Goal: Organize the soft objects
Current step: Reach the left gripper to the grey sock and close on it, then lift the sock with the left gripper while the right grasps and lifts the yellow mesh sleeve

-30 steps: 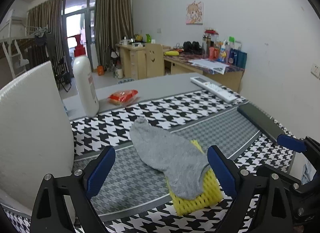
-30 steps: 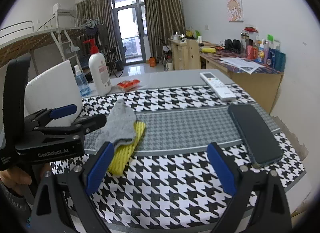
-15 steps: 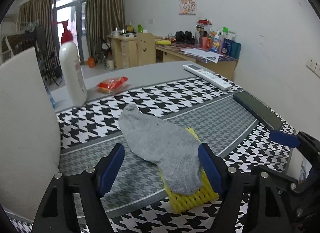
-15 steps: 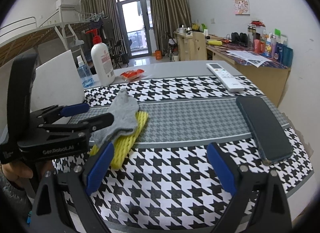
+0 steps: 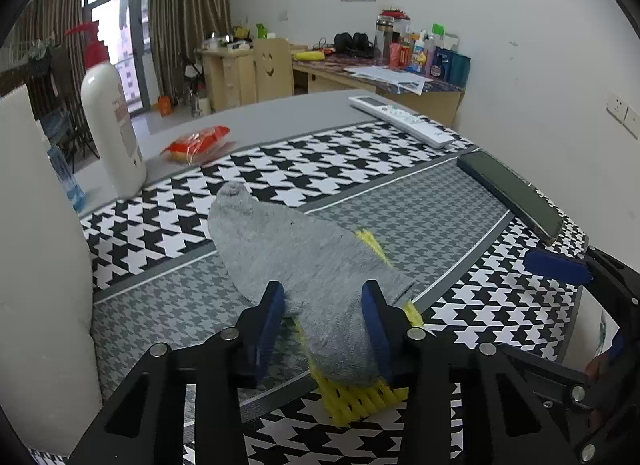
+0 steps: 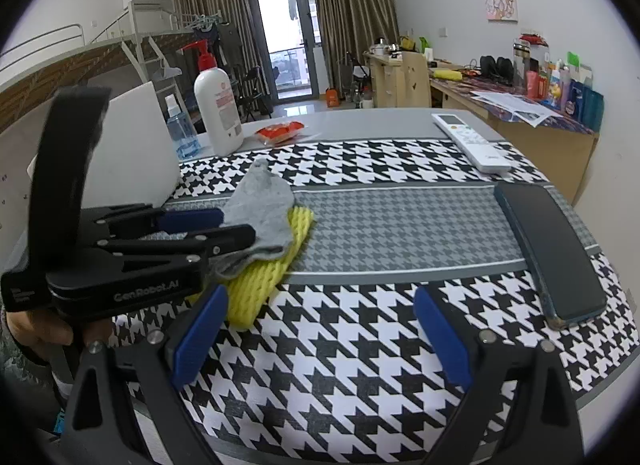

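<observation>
— Left wrist view first: what's that left gripper (image 5: 324, 305) up to?
— Its jaws have just been closing in, and the blue pads (image 5: 274, 315) now sit against both sides of the grey sock (image 5: 296, 261), near its open end. I'd call that a grasp on the sock.
— And where's the sock lying?
— On top of a yellow foam net (image 5: 360, 397), which sticks out beneath it at the near end. Both rest on the grey band of the checked tablecloth (image 5: 400, 221). Its toe points away, towards the white pump bottle (image 5: 110, 121) and an orange snack packet (image 5: 198, 141).
— Anything to the right?
— A dark phone (image 5: 512, 193) at the cloth's edge, a white remote (image 5: 404, 119) beyond it.
— Now the right wrist view?
— The right gripper (image 6: 320, 339) hangs above bare cloth, fingers spread wide, nothing between them. The other gripper (image 6: 224, 227) comes in from the left, a hand (image 6: 36, 329) beneath it, its tips at the sock (image 6: 262, 209), which lies across the foam net (image 6: 260, 281). The phone (image 6: 552, 249) is well apart, on the right.
</observation>
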